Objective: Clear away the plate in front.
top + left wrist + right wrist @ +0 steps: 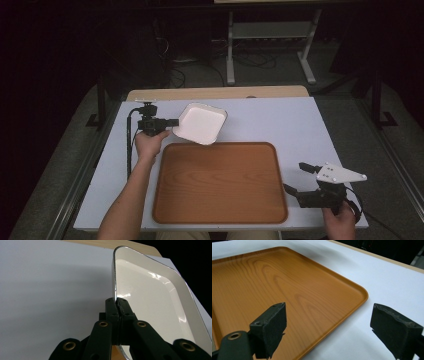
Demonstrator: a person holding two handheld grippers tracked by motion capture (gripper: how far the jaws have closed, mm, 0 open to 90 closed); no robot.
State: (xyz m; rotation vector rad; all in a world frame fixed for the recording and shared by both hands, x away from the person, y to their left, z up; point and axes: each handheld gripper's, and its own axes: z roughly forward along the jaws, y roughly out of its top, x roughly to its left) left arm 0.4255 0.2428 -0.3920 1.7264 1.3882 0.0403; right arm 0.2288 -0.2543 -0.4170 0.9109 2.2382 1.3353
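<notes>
1. Left tongs (172, 125) clamped on white dish (201, 123) rim, dish tilted, centre-left above wooden tray (220, 182).
2. Right tongs (299, 180) wide open, empty, lower right.
3. Carry step; next, likely lower dish onto tray.

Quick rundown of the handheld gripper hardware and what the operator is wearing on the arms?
Both are black two-jaw units. The left gripper has linkage arms with brass-coloured pivot bushings, a small camera mount on top, and a black cable trailing along the forearm. The right gripper carries a grey three-cornered plate with small dark holes; its pads are blocky and matte black. Forearms are bare, no sleeves visible.
</notes>
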